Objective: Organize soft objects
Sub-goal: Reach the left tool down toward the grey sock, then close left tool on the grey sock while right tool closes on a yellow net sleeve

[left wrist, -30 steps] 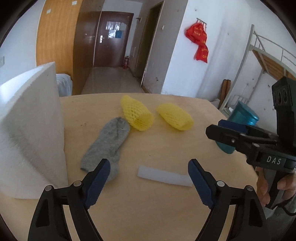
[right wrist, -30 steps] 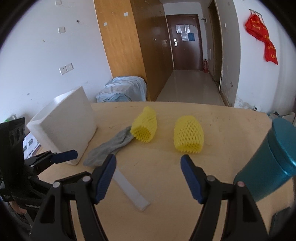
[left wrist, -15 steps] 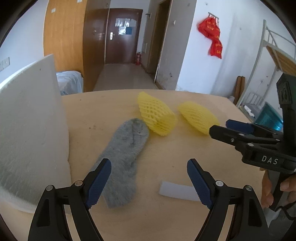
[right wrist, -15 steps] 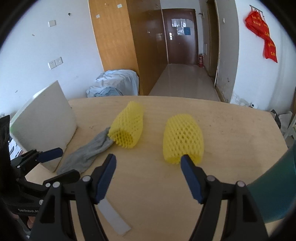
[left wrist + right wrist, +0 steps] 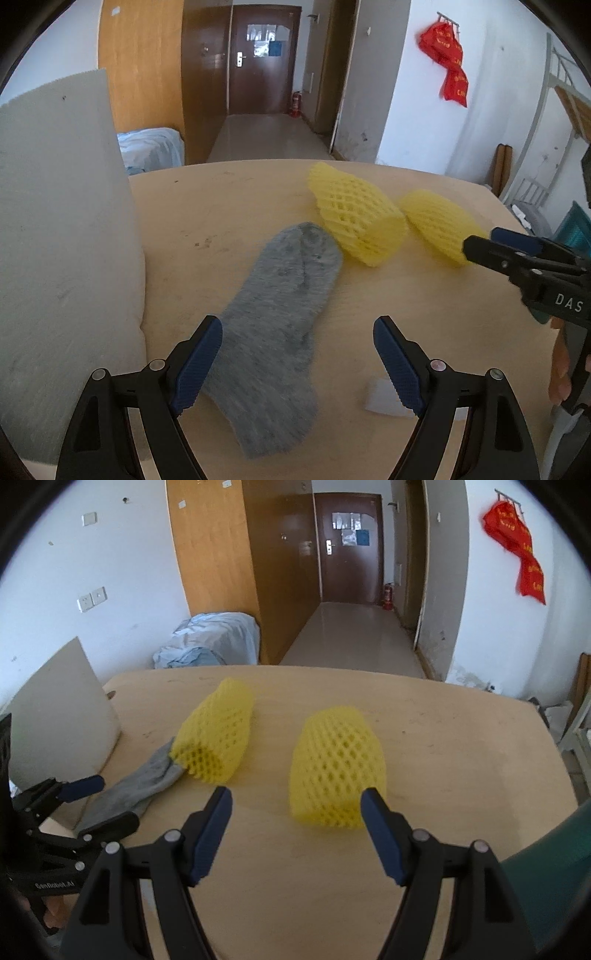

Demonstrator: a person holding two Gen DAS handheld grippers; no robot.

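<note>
A grey sock (image 5: 280, 325) lies flat on the wooden table (image 5: 221, 206); it also shows in the right wrist view (image 5: 147, 782). My left gripper (image 5: 297, 360) is open and empty, its fingers straddling the sock's near half just above it. Two yellow foam net sleeves lie beyond: one (image 5: 356, 218) touches the sock's far end, the other (image 5: 439, 225) lies to its right. In the right wrist view my right gripper (image 5: 295, 830) is open and empty, just short of the right sleeve (image 5: 336, 764); the left sleeve (image 5: 218, 734) lies beside it.
A large white foam block (image 5: 62, 236) stands at the table's left. A small white foam strip (image 5: 384, 398) lies by the left gripper's right finger. A teal cup (image 5: 546, 897) stands at the table's right, close to the right gripper.
Both grippers have moved forward over the table. The left one has come over the sock, passing the white strip. The right one has closed in on the right yellow sleeve. Both stay open.
</note>
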